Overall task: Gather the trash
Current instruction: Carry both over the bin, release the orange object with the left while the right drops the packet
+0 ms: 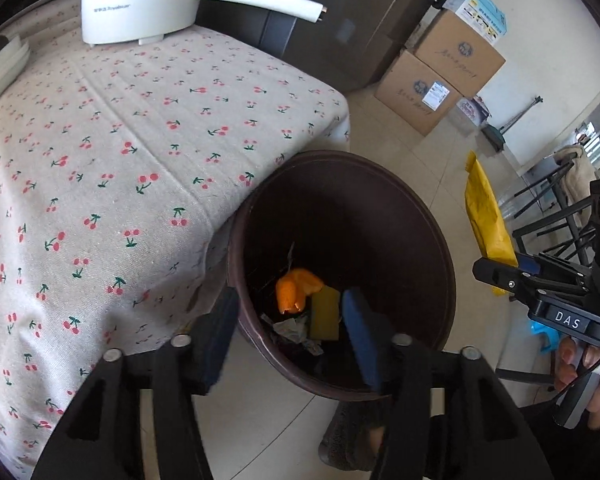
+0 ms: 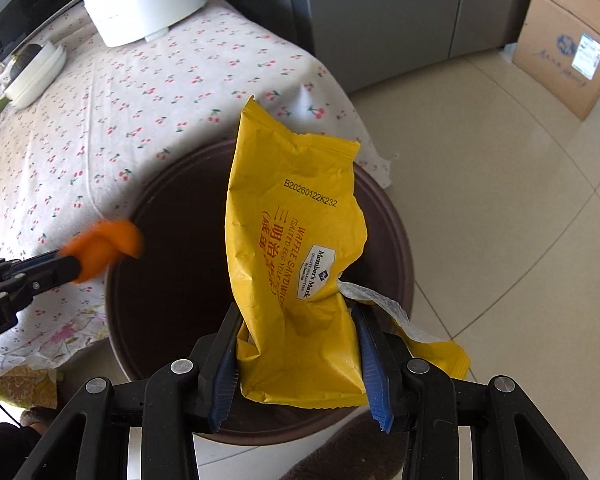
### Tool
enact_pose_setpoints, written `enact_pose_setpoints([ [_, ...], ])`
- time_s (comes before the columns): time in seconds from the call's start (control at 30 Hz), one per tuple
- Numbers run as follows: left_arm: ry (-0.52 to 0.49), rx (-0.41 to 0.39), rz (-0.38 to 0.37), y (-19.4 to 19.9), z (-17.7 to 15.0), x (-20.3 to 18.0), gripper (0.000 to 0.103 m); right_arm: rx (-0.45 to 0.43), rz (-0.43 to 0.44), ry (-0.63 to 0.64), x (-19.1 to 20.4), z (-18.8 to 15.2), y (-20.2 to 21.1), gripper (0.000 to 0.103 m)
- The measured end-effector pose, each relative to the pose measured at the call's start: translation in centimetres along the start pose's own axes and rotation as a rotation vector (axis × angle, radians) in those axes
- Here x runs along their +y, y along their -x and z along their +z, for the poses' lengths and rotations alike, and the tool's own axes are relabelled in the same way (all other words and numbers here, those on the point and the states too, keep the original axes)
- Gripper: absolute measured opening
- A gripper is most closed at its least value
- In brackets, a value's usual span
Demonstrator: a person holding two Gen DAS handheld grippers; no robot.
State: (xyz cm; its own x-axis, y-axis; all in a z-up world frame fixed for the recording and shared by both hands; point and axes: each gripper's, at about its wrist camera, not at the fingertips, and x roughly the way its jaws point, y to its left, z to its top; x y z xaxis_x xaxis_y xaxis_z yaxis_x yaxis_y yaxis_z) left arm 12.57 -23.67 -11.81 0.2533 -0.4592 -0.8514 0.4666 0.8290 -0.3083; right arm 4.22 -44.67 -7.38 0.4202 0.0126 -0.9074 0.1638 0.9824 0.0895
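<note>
A dark brown trash bin point(image 1: 420, 216) stands on the floor against the table's corner; it also shows in the right wrist view point(image 2: 396, 248). An orange peel point(image 1: 298, 290), a yellow piece and crumpled paper lie at its bottom. My left gripper point(image 1: 292, 328) is open and empty above the bin. In the right wrist view an orange peel point(image 2: 104, 248) is blurred at the left gripper's fingertips over the rim. My right gripper point(image 2: 298, 356) is shut on a yellow snack wrapper point(image 2: 296, 248) and holds it above the bin; the wrapper also shows in the left wrist view point(image 1: 486, 216).
The table has a cherry-print cloth point(image 1: 120, 152), a white electric pot point(image 1: 140, 0) at the far end and a white dish point(image 2: 36, 72). Cardboard boxes point(image 1: 440, 76) stand by the wall. A black metal rack point(image 1: 556, 216) is at the right. Slippered feet point(image 1: 356, 436) are below.
</note>
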Motion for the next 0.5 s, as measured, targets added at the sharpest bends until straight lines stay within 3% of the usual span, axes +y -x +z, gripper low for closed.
enact_pose_setpoints([
  [0.37, -0.047, -0.040, 0.161, 2.5, -1.3, 1.4, 0.088, 0.014, -0.008, 0.013, 0.6, -0.1, -0.5, 0.049],
  [0.47, -0.047, -0.062, 0.219, 3.7, -2.0, 2.0, 0.091, 0.002, -0.011, 0.014, 1.4, 0.1, -0.5, 0.056],
  [0.5, -0.045, -0.067, 0.241, 4.2, -2.3, 2.2, 0.093, -0.003, -0.015, 0.012, 1.7, 0.1, -0.5, 0.068],
])
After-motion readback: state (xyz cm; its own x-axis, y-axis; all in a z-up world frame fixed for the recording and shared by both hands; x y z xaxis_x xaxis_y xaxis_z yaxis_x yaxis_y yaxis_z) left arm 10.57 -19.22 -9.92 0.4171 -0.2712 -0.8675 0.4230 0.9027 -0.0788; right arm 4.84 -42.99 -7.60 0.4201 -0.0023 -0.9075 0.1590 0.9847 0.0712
